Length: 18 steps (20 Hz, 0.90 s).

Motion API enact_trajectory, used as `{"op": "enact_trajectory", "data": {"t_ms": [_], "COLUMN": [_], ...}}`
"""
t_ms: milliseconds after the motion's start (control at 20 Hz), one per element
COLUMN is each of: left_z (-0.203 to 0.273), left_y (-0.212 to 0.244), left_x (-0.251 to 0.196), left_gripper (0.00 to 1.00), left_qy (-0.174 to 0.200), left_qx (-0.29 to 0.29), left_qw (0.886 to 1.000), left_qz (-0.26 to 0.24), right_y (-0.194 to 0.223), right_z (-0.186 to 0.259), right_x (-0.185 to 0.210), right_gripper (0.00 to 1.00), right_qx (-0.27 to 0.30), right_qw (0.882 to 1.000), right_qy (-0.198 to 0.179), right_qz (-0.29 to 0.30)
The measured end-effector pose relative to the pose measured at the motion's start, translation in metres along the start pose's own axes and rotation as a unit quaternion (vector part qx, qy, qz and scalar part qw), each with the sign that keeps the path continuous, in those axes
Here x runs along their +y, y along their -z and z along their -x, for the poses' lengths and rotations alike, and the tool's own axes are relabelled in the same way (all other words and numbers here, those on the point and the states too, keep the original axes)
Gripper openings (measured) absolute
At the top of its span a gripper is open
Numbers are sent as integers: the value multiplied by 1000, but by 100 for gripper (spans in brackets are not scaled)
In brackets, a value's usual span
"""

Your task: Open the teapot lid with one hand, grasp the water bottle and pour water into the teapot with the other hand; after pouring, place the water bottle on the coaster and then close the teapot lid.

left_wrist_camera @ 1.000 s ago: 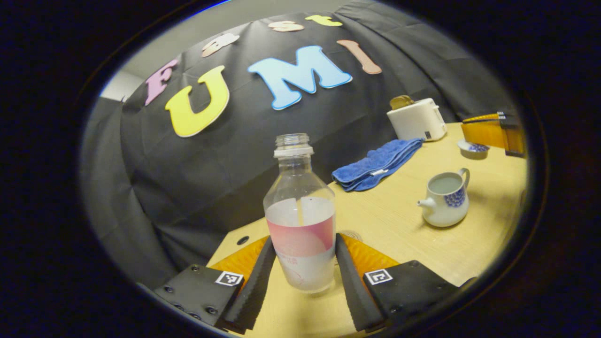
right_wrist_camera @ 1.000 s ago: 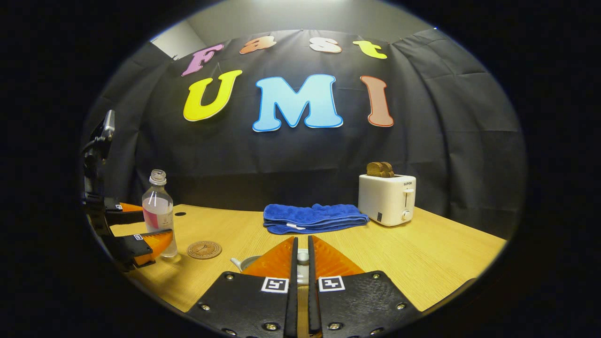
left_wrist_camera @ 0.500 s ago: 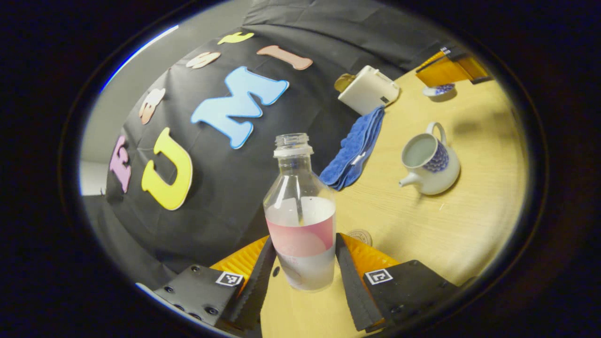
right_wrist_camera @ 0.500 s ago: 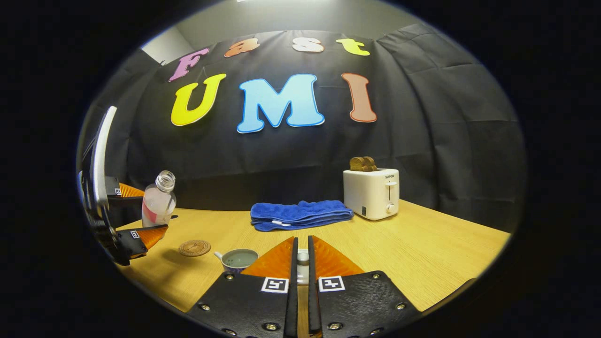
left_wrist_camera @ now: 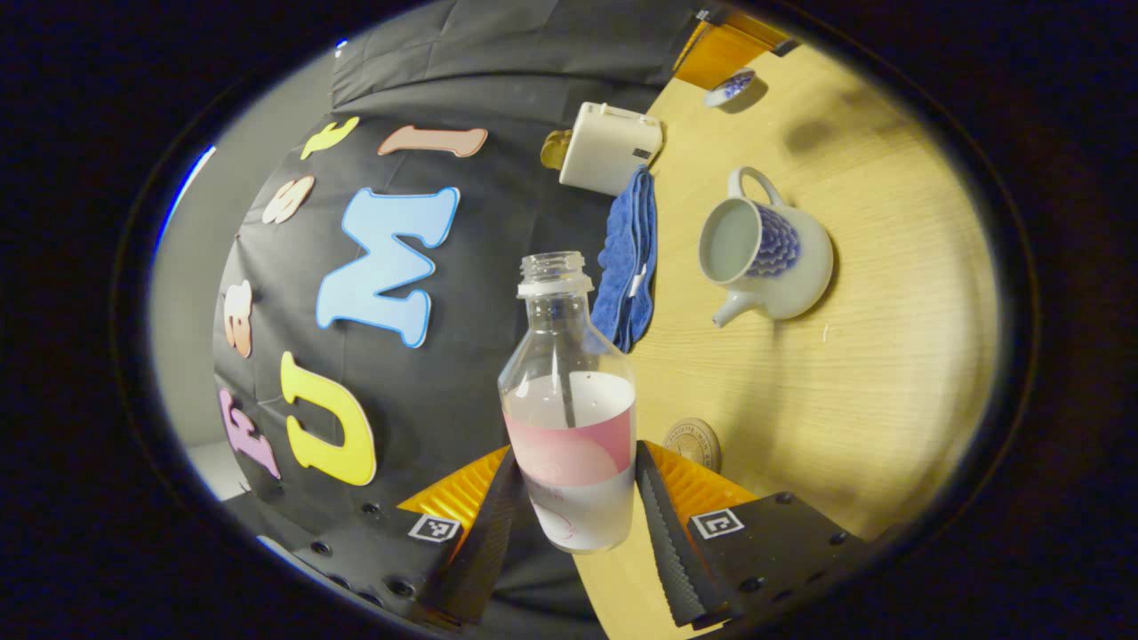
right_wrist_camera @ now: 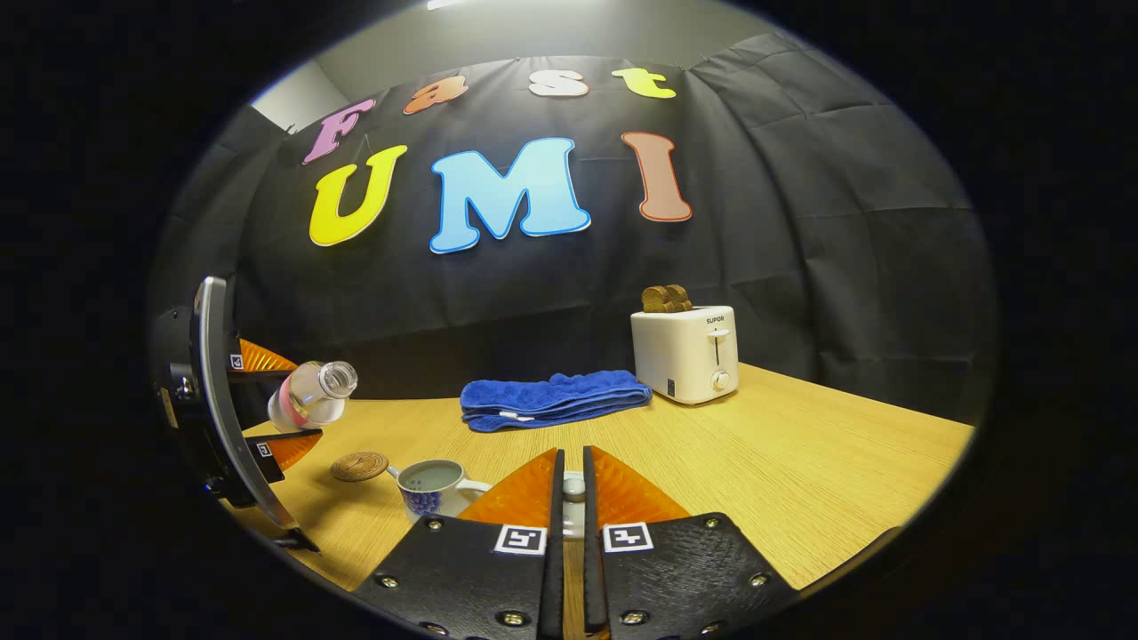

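We see a light wooden tabletop [right_wrist_camera: 800, 471] carrying a folded blue towel [right_wrist_camera: 553, 399] and a white toaster [right_wrist_camera: 685, 354] along its far edge against the black cloth, a round coaster [right_wrist_camera: 359, 466] toward its left edge, and an open teapot [right_wrist_camera: 433, 485] just beside that coaster.

I hold the left gripper [left_wrist_camera: 569, 498] rolled sideways, jaws clamped on the water bottle [left_wrist_camera: 569, 444]. The right gripper [right_wrist_camera: 570, 498] stays level, jaws nearly closed.
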State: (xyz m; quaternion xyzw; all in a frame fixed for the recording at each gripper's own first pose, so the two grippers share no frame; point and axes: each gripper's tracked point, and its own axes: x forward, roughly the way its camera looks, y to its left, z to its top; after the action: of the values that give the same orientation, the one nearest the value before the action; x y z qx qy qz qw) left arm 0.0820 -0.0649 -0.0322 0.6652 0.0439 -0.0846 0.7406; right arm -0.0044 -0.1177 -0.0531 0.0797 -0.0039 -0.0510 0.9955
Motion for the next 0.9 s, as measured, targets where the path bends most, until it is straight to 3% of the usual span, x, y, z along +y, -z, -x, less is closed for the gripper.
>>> {"op": "enact_trajectory", "data": {"t_ms": [500,900], "left_z": [-2,-5], "left_y": [-7,-14], "left_x": [17,26], "left_gripper": [84,84], "left_qy": [-9,-18], "left_qx": [13,18], "left_qw": [992,978], "left_qz": [-126,-205], "right_y": [-1,-1], "right_z": [6,7], "right_x": [-7,-12], "right_gripper": [9,9], "right_qx": [-8,-11], "right_qw": [1000,1000], "right_qy": [5,6], "right_qz": [-10,-17]}}
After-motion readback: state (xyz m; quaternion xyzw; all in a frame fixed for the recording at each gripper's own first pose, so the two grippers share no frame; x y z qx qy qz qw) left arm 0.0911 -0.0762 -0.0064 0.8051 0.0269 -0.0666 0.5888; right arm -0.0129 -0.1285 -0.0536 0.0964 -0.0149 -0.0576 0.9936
